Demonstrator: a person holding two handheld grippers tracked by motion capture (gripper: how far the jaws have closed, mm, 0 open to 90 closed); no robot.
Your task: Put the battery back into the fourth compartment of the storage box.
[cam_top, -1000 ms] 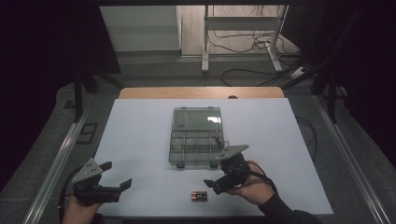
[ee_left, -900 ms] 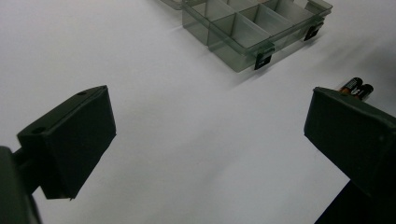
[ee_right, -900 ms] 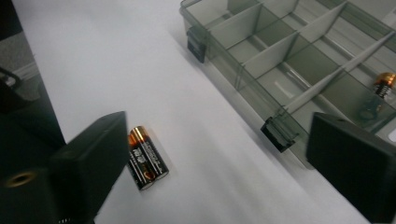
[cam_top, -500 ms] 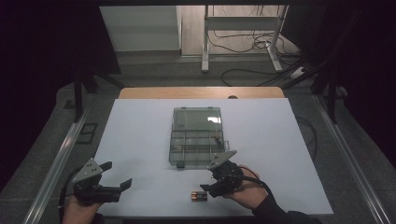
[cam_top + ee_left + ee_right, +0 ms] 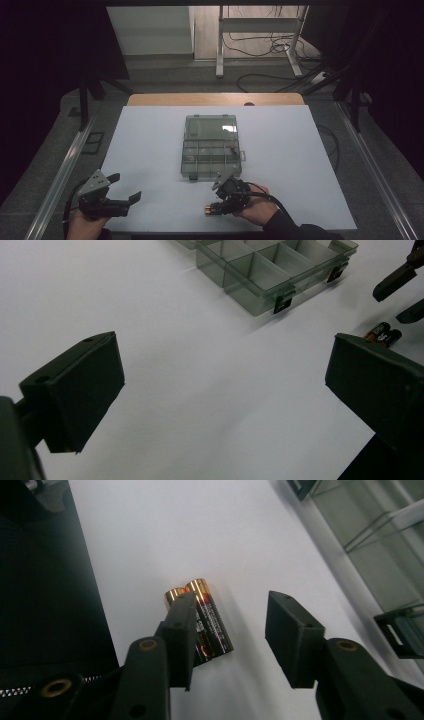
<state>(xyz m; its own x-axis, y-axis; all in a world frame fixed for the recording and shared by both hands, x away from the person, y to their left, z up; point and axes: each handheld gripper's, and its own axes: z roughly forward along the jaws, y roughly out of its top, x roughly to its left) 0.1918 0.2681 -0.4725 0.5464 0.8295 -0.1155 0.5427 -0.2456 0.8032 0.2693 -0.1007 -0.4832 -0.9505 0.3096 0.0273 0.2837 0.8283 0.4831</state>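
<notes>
1. the left claw hovers low over the near left corner of the white tabletop, jaws wide apart with nothing between them; in its own view bare surface shows between the pads.
2. the clear compartment box sits mid-tabletop, lid laid back and the compartments looking empty, though they are too small to be sure.
3. two batteries lie side by side, touching, near the front edge, just in front of the box.
4. the right claw is over them; its jaws have just been closing and stand partly apart. one pad overlaps the pair, the other is off to the side, so there is no grip yet.
5. i'd judge this the pick-up step: the claw needs re-centring over one battery, then lowering and pinching without rolling its neighbour.
</notes>
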